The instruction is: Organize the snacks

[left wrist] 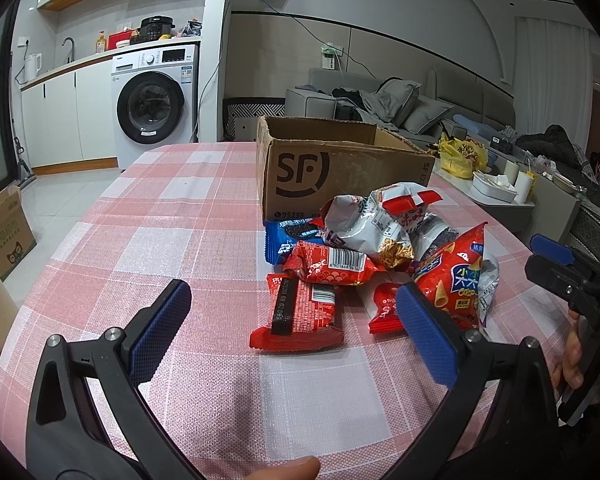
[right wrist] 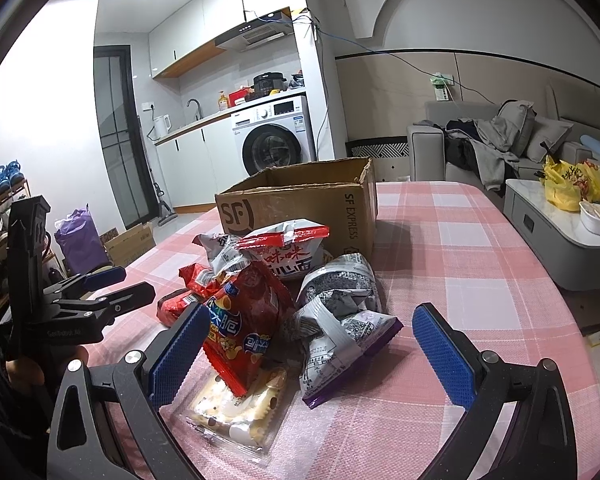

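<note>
Blue-padded fingers of the left gripper (left wrist: 292, 316) are hanging spread wide and empty at the bottom of the left wrist view, straddling a flat red foil snack packet (left wrist: 300, 316) lying at the near edge of the pile. In the right wrist view the right gripper (right wrist: 308, 352) is likewise hovering released, holding nothing, low over a clear-wrapped biscuit pack (right wrist: 236, 416) and a red chip bag (right wrist: 248, 320) leaning on it.

Snack pile is sitting on the pink-and-white checked surface (left wrist: 160, 240), pressed against the front wall of the open brown cardboard box (left wrist: 340, 168) at frame centre. Nothing appears boxed yet, though its interior is mostly hidden.

Judgement: the step in hand is the first pick. Next move calls for lowering one set of fingers over a loose outer packet, closing, then lifting over the box wall.

Open surface is lying to the left of the pile; its rounded edge is running close on the right.
</note>
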### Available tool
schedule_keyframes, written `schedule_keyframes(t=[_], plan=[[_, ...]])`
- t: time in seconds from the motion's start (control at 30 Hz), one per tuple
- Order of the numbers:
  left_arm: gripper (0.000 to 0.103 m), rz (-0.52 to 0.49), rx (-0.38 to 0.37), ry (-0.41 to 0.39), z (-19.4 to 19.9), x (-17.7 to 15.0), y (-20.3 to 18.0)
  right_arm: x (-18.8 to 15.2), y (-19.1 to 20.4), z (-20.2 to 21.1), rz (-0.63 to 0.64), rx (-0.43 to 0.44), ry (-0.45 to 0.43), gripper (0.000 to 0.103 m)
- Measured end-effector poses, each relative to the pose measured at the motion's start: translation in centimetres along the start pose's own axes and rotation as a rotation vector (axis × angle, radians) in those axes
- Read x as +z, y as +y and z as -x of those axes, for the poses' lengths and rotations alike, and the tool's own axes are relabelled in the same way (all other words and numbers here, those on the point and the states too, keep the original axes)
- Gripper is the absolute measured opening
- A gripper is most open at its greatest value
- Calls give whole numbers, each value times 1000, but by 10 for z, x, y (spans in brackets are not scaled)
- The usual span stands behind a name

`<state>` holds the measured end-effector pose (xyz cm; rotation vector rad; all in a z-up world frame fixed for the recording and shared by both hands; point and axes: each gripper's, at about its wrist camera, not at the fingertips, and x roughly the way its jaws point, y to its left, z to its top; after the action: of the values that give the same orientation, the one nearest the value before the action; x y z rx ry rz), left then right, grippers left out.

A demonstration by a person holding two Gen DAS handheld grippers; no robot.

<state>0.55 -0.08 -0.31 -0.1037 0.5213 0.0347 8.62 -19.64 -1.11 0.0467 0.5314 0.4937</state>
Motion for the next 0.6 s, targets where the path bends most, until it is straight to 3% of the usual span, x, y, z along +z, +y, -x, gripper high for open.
schedule_keyframes(t=[0.23,0.6], plan=[[102,-21,10,30,-4,-3,-3,3,-3,-8,-6,-44,37,103],[102,-15,38,153,-28,6,8,11,-16,-25,-42,-91,147,103]])
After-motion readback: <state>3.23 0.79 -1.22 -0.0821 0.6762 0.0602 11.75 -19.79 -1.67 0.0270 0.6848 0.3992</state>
